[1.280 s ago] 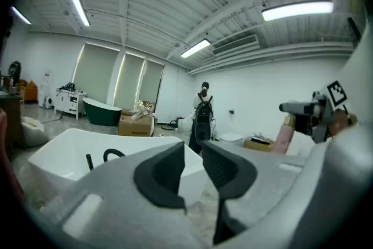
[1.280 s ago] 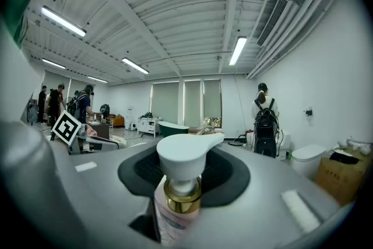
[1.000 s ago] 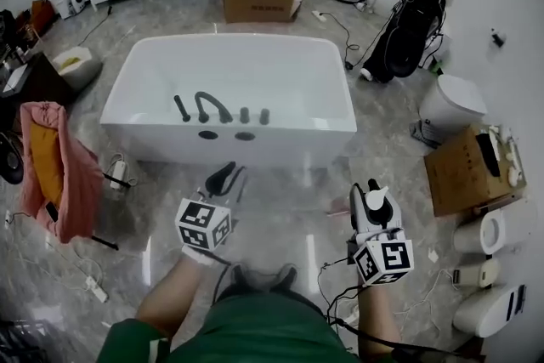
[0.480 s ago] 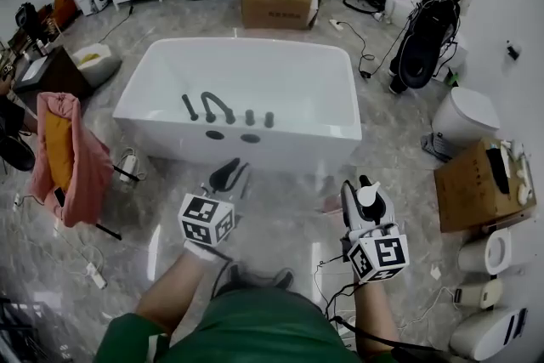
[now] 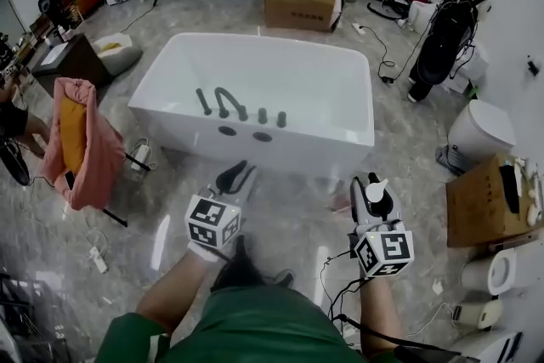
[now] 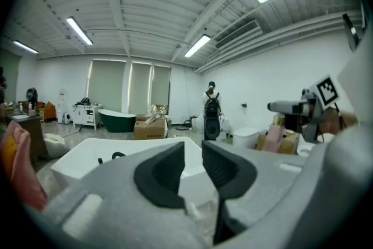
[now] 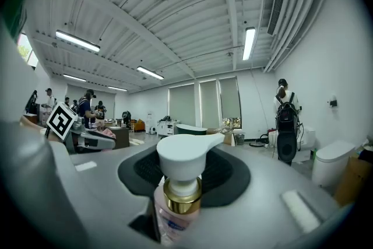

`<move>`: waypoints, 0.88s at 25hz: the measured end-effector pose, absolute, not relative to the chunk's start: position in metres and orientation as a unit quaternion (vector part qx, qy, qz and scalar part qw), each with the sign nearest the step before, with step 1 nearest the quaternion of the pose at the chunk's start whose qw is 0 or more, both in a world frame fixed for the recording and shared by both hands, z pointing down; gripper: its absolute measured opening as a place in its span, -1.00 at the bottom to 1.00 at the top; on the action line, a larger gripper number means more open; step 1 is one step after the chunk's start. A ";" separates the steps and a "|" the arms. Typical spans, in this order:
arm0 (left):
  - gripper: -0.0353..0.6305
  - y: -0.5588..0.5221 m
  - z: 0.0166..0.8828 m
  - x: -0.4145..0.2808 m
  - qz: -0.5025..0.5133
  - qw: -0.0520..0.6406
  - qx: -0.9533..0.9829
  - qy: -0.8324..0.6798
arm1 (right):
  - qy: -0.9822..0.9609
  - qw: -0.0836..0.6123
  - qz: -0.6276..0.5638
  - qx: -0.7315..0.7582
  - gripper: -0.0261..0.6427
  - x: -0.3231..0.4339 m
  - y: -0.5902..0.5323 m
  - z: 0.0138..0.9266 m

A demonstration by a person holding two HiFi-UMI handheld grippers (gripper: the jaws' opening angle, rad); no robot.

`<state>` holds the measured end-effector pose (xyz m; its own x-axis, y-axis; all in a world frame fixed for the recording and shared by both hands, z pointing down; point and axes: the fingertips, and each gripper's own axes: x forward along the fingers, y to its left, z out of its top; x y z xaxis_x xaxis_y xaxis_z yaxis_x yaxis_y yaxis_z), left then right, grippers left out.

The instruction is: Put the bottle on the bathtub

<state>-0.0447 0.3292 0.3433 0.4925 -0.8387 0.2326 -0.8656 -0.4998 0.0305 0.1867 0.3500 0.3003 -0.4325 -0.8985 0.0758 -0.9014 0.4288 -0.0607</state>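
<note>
**A:** Where is the bottle [image 7: 180, 204]?

**B:** It stands upright in the right gripper [image 5: 371, 193], whose jaws are clamped on its pink body with the pump head above them. The left gripper [image 5: 235, 179] is closed on nothing.

**A:** And the bathtub [image 5: 327, 133]?

**B:** Ahead of both grippers, across bare floor, with its near rim running crosswise. The right gripper faces that rim's right end, probably the nearest landing spot, though the wide lens blurs that judgement.
</note>
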 end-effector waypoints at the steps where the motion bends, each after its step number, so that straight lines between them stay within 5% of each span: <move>1: -0.63 0.325 0.345 -0.045 0.095 0.074 0.860 -0.496 | -0.845 0.015 0.047 0.532 -0.49 0.187 0.346 0.301; 13: -0.63 0.211 0.364 -0.062 0.087 0.095 0.880 -0.458 | -0.811 0.034 0.059 0.581 -0.49 0.178 0.250 0.319; 22: -0.53 0.092 0.371 -0.116 0.106 0.035 0.888 -0.447 | -0.770 0.024 0.071 0.634 -0.49 0.150 0.154 0.329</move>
